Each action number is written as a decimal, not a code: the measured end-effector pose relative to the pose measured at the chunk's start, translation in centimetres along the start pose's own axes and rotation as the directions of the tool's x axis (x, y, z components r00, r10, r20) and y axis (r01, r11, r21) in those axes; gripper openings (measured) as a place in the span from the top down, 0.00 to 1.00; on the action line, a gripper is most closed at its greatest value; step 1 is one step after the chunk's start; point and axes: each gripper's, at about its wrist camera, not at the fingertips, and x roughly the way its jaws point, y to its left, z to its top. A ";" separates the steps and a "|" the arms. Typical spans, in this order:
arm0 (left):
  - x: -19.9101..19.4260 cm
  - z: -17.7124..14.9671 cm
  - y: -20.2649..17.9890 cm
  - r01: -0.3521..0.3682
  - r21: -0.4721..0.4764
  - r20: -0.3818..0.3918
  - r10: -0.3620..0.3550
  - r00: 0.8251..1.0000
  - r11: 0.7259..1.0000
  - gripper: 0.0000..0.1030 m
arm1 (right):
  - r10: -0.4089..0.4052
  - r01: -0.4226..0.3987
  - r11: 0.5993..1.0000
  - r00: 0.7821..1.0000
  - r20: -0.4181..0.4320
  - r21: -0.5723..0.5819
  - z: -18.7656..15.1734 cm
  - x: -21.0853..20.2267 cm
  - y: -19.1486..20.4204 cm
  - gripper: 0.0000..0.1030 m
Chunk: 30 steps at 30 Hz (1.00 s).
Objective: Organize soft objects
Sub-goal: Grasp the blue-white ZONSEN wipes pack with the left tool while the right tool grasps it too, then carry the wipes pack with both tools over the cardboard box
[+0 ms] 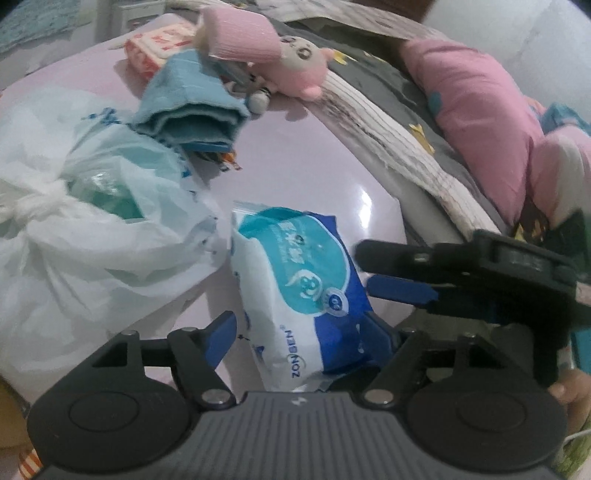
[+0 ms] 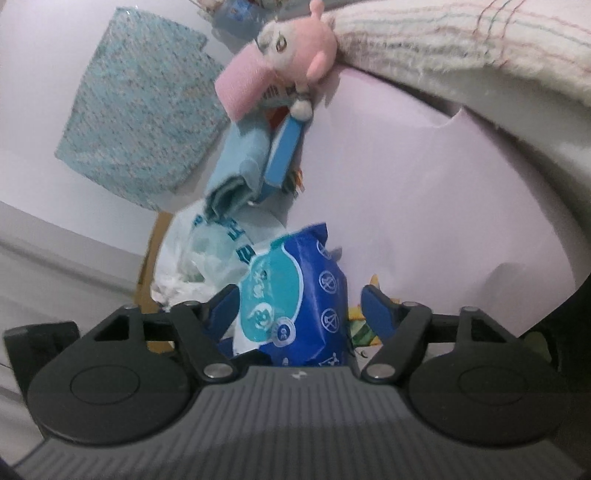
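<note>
A blue and white pack of wet wipes (image 1: pixel 299 291) lies on the pale pink table (image 1: pixel 295 162). My left gripper (image 1: pixel 303 332) is open, its blue fingers on either side of the pack's near end. My right gripper (image 1: pixel 391 269) comes in from the right, open, beside the pack. In the right wrist view the pack (image 2: pixel 295 295) stands between the open fingers of my right gripper (image 2: pixel 299 299). A folded blue towel (image 1: pixel 188 107), a pink roll (image 1: pixel 240 33) and a pink plush toy (image 1: pixel 299 62) are piled at the far side.
A knotted white plastic bag (image 1: pixel 85 221) fills the left. A red and white packet (image 1: pixel 159 48) lies far left. A bed with a striped blanket (image 1: pixel 399 136) and pink pillow (image 1: pixel 476 118) borders the right. A teal woven mat (image 2: pixel 136 107) lies beyond.
</note>
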 end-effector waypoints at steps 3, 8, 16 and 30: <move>0.5 -0.2 -0.5 -0.011 0.037 -0.007 0.011 1.000 0.999 0.29 | -0.029 0.029 1.000 0.999 -0.038 -0.008 0.0 1.2 0.3 0.47; 1.1 0.0 -1.1 -0.054 0.084 0.012 0.053 0.998 0.995 0.30 | -0.034 0.033 0.999 0.998 -0.051 -0.017 -0.1 2.3 0.5 0.52; 1.2 0.0 -1.9 -0.094 0.132 0.041 0.089 0.995 0.987 0.32 | -0.041 0.037 0.998 0.997 -0.059 -0.053 -0.4 2.8 1.4 0.51; -2.3 -0.9 -2.8 -0.097 0.153 0.137 0.076 0.988 0.983 0.39 | -0.036 0.033 0.992 0.999 -0.019 -0.120 -1.2 0.5 4.5 0.52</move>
